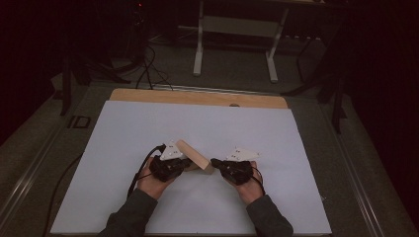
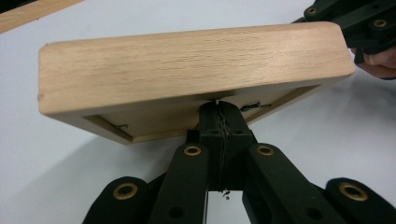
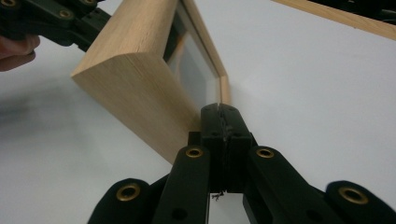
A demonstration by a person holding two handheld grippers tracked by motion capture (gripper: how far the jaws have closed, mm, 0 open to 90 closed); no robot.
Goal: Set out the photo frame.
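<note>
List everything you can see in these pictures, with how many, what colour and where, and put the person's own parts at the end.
wooden frame: one, light wood, tilted up off the sheet between the two claws, near the middle of the table
white sheet: one, white, covering most of the table top
table: one, light wood, bare strip along the far edge
white stand: one, white legs, on the floor beyond the table
cables: several, black, on the floor at far left
left claw: one, black, jaws pressed together at the frame's lower edge
right claw: one, black, jaws pressed together at the frame's corner
hands: two, in dark sleeves, at the near edge
</note>
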